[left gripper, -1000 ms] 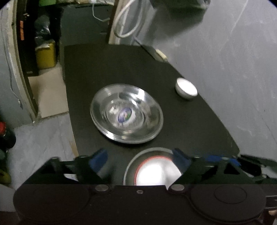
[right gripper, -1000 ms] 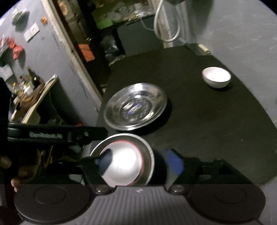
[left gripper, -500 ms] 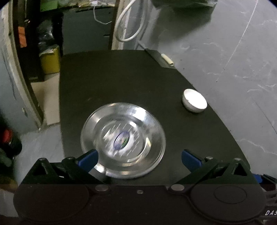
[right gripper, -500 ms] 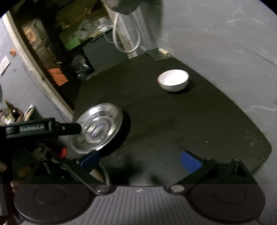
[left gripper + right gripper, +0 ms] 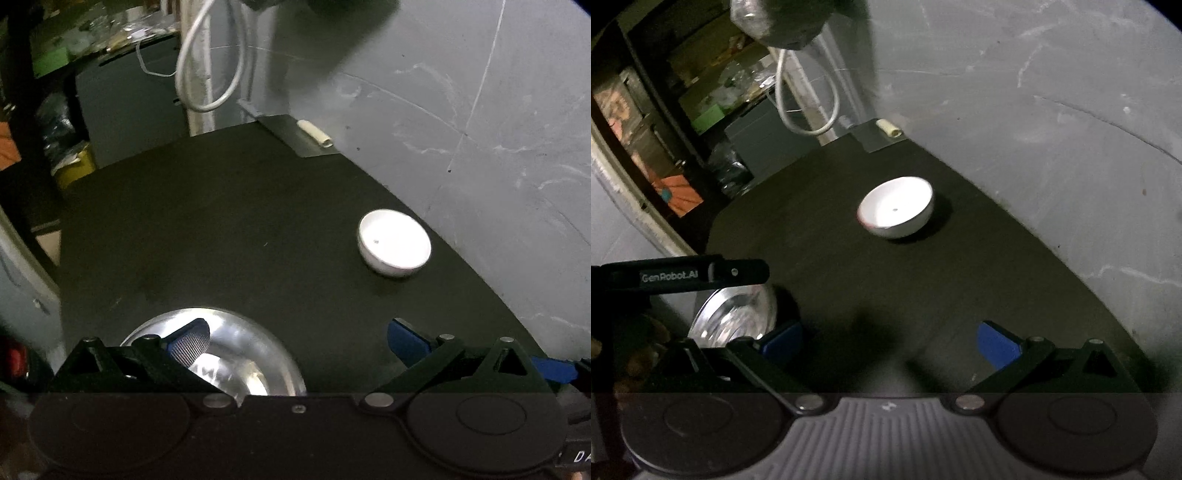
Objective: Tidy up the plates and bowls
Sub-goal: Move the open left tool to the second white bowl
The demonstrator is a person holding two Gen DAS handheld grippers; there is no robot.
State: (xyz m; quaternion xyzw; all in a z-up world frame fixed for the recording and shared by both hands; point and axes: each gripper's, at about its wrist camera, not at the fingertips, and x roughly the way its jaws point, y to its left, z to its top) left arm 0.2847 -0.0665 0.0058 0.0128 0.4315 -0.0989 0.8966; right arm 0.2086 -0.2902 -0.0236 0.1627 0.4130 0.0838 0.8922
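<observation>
A: Any writing?
B: "GenRobot.AI" on the left gripper (image 5: 683, 275). Both jaw pairs are spread wide with nothing between them.
A: Dishes?
B: White bowl (image 5: 895, 211) ahead of the right gripper (image 5: 888, 341); steel plate (image 5: 236, 354) under the left one's left finger.

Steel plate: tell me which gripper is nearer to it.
Left. The left gripper hangs open at the steel plate, one finger over it. The right gripper, also open, sits farther along the table.

Left claw (image 5: 297, 341) gapes empty – steel plate (image 5: 236, 354) below, white bowl (image 5: 394, 242) apart.
</observation>
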